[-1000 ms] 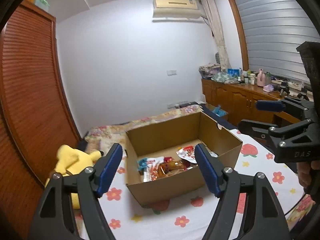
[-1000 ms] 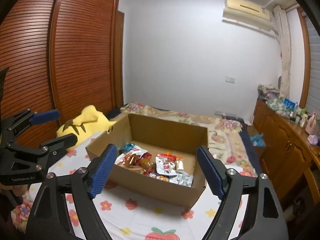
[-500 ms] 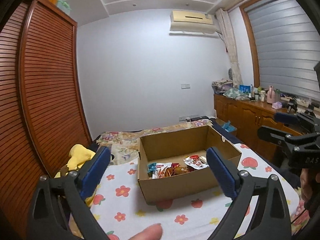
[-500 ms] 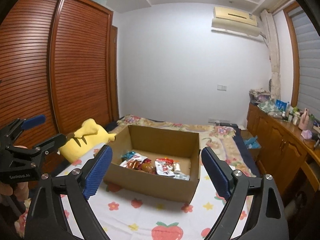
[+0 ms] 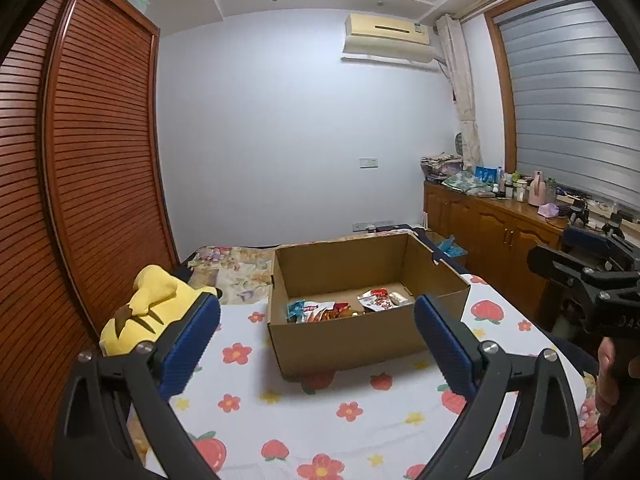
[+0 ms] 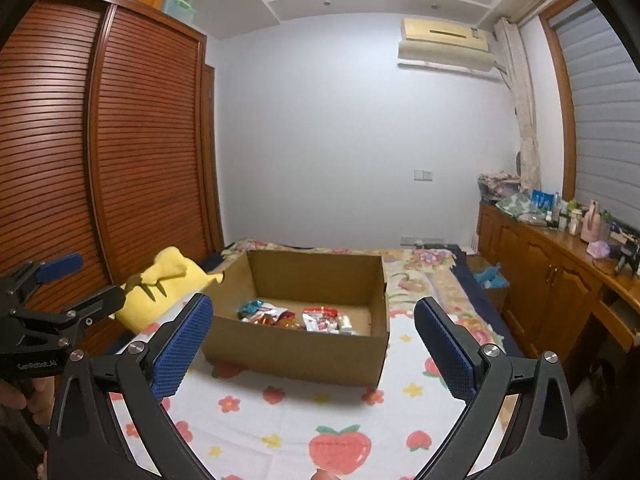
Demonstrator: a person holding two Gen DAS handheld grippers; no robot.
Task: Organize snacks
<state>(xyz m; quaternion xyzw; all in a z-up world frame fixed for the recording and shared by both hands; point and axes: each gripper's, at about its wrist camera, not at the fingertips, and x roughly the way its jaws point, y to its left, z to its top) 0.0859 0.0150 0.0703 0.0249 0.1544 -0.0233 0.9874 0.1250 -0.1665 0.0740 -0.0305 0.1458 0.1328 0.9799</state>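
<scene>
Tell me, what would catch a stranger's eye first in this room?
Probably the open cardboard box in the middle of the flowery bedsheet, with bright snack packets lying on its floor. Next, the yellow plush toy to its left by the slatted wooden wardrobe, and the blue-padded fingers spread wide in the foreground, holding nothing.

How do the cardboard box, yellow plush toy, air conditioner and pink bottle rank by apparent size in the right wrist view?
1. cardboard box
2. yellow plush toy
3. air conditioner; close to the toy, and farther away, so unsure
4. pink bottle
</scene>
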